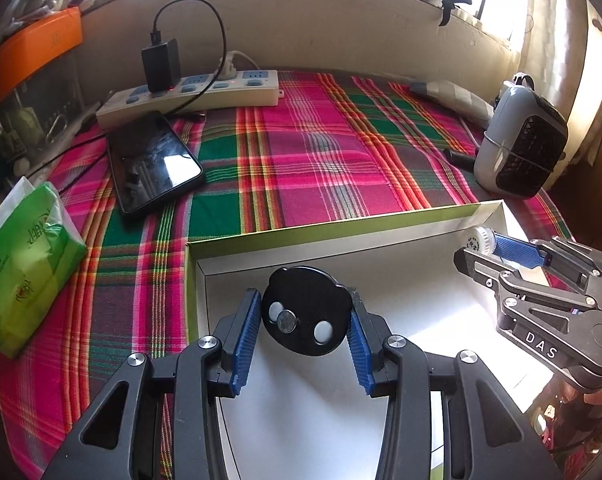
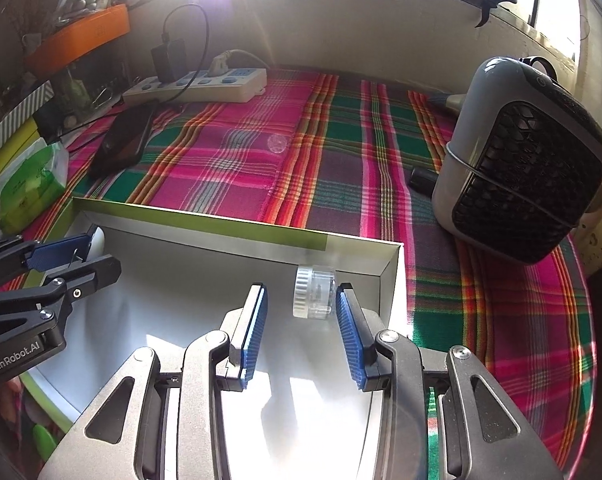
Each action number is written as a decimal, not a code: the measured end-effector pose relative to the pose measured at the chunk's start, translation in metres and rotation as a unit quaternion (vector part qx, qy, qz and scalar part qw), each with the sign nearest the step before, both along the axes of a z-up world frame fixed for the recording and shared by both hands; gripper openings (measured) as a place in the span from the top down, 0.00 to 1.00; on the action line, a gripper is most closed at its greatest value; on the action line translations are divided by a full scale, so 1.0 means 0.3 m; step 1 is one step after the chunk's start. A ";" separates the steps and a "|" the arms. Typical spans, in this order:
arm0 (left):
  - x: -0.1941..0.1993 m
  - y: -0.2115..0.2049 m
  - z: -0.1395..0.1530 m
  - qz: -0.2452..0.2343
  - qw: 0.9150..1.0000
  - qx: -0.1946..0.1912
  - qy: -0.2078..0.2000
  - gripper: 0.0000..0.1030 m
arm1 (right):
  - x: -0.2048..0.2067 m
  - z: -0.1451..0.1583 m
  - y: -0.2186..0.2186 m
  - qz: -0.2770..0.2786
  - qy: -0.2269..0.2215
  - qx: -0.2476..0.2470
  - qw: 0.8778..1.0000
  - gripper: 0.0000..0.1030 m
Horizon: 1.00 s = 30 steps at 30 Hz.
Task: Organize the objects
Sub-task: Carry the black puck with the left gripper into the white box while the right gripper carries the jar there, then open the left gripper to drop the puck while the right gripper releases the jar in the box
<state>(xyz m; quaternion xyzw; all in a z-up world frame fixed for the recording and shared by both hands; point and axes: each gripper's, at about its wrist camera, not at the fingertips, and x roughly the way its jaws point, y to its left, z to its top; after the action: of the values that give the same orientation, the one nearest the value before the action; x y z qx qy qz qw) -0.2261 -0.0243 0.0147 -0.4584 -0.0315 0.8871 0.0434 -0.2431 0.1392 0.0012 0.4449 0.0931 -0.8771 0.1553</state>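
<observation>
A shallow white box with a green outer rim [image 1: 341,224] [image 2: 221,232] lies on the plaid cloth, and both grippers hang over it. My left gripper [image 1: 304,298] [image 2: 101,252] is shut on a black round disc [image 1: 307,292] that carries two white dots and a small metal coin; it hangs above the box floor. My right gripper [image 2: 301,288] [image 1: 479,249] stands open. A small clear jar with a white ribbed lid [image 2: 313,292] [image 1: 478,240] sits between its fingers near the right blue pad [image 2: 351,340], with a gap on the left side, close to the box's far right corner.
On the plaid cloth [image 1: 321,152] lie a dark phone [image 1: 153,168], a white power strip with a black charger [image 1: 189,94], a green tissue pack [image 1: 25,264], a grey desk fan [image 2: 525,156] and a small black item [image 2: 421,178]. An orange box [image 1: 33,52] sits on a shelf at the left.
</observation>
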 end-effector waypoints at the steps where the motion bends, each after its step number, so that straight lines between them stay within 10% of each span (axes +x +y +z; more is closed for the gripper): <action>1: 0.002 -0.001 0.001 0.000 1.000 0.000 0.001 0.61 | 0.003 0.000 0.001 -0.001 0.000 -0.002 1.000 0.63; 30: 0.161 -0.035 0.075 0.009 0.999 0.021 0.040 0.61 | 0.166 0.083 0.041 -0.014 0.034 -0.026 0.999 0.50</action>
<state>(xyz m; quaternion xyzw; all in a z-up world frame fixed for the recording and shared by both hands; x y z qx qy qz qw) -0.1777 -0.0349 0.0371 -0.4209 -0.0523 0.9044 0.0464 -0.1932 0.1515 0.0261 0.4114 0.0692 -0.8961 0.1517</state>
